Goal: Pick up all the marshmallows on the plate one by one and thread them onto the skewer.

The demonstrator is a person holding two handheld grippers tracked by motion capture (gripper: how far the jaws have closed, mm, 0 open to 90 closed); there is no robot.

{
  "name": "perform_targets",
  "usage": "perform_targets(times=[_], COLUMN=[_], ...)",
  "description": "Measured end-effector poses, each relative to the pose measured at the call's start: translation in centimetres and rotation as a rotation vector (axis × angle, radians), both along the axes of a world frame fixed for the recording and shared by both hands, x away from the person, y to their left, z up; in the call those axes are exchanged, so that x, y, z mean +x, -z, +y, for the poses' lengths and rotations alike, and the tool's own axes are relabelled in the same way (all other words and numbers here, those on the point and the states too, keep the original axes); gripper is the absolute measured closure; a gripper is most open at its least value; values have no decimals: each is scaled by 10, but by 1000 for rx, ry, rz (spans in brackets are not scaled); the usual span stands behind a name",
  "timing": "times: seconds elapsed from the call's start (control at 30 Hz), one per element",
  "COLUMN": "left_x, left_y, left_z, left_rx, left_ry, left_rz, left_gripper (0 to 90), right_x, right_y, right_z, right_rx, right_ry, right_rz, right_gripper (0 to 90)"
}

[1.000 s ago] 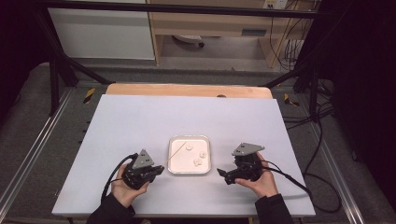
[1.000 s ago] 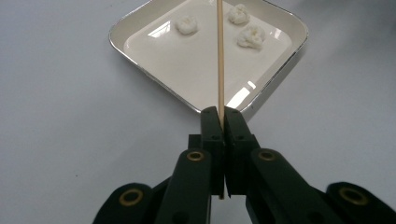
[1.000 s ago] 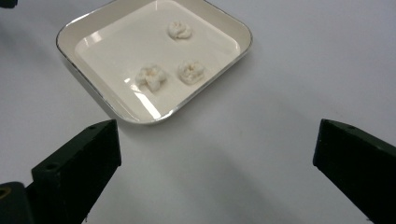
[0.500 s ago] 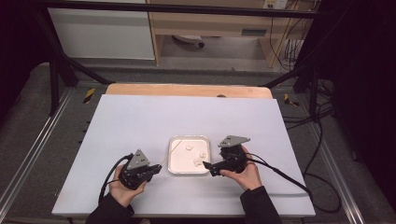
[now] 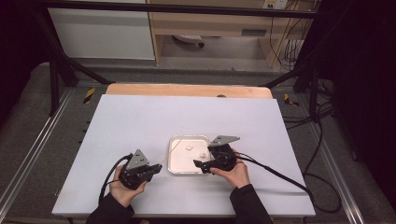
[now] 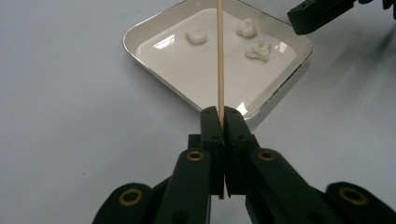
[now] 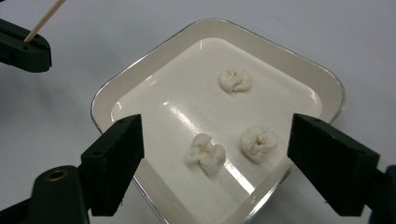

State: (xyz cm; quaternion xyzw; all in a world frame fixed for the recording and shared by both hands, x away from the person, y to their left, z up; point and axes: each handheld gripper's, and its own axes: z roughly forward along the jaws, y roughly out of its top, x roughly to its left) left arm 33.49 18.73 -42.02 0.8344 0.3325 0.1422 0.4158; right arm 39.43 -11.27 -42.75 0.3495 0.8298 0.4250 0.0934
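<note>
A white square tray [image 5: 180,161] holds three popcorn pieces. My left gripper [image 5: 158,168] rests left of the tray, shut on a thin wooden skewer [image 6: 220,56] that slants up over the tray [image 6: 187,70]. My right gripper [image 7: 219,154] hovers over the tray's near right corner [image 5: 200,165]. Its jaws have just been closing but stand open, pads apart. Two popcorn pieces [image 7: 205,154] [image 7: 258,143] lie between and below the pads, untouched. The third piece [image 7: 235,80] sits farther in.
The tray sits on a white tabletop [image 5: 140,121] with a wooden strip [image 5: 187,89] along the far edge. Cables trail from both grippers; the right one [image 5: 280,175] runs off toward the table's right edge.
My right gripper has moved left from beside the tray to over its near right corner. The left gripper and skewer have stayed put.
</note>
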Motion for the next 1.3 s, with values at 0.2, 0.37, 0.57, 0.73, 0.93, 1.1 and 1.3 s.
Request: perform_targets(times=[0.2, 0.37, 0.57, 0.73, 0.93, 1.1, 1.3], left_x=[0, 0, -1, -1, -2, -3, -5], left_y=[1, 1, 1, 1, 2, 2, 3], left_z=[-1, -2, -3, -3, -3, -2, -2], left_rx=[1, 2, -2, -10, -22, -35, -52], left_ry=[-2, 1, 0, 1, -17, -22, -21], left_rz=[4, 4, -1, -2, -9, -17, -22], left_gripper=[884, 884, 884, 884, 884, 884, 884], right_x=[0, 2, 3, 4, 0, 1, -2], right_y=[8, 15, 20, 22, 23, 22, 6], right_z=[14, 17, 18, 18, 19, 18, 13], right_rx=[-32, -57, -67, -76, -86, -74, 2], right_ry=[-38, -30, -20, -7, -2, 6, -6], right_rz=[10, 37, 47, 32, 5, 7, 2], right_gripper=[320, 429, 542, 617, 671, 699, 705])
